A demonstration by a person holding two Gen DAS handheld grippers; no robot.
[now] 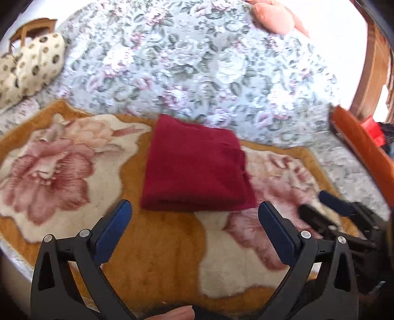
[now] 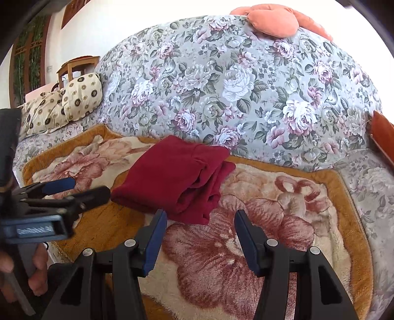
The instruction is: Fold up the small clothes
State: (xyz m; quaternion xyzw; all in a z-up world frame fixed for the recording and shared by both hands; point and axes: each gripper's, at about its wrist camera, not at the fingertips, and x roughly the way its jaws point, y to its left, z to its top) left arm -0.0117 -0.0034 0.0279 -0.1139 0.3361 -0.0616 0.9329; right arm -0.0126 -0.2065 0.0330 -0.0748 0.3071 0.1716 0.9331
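A dark red garment (image 1: 194, 167), folded into a thick rectangle, lies flat on a plush rose-patterned blanket (image 1: 160, 258). My left gripper (image 1: 194, 205) hovers just short of its near edge, jaws spread wide, nothing between the blue pads. In the right wrist view the same red garment (image 2: 172, 177) shows its stacked layers on its right side. My right gripper (image 2: 200, 214) sits near the garment's lower right corner over the blanket (image 2: 270, 221), jaws partly apart and empty. The left gripper (image 2: 73, 189) shows at that view's left edge, a hand below it. The right gripper (image 1: 332, 211) appears at the left wrist view's right.
A bulky floral quilt (image 2: 234, 86) rises right behind the garment. Cream patterned pillows (image 2: 64, 103) and a wooden chair (image 2: 76, 64) stand at the back left. An orange cushion (image 2: 273, 22) tops the quilt. A red-brown wooden board (image 1: 362, 150) borders the right side.
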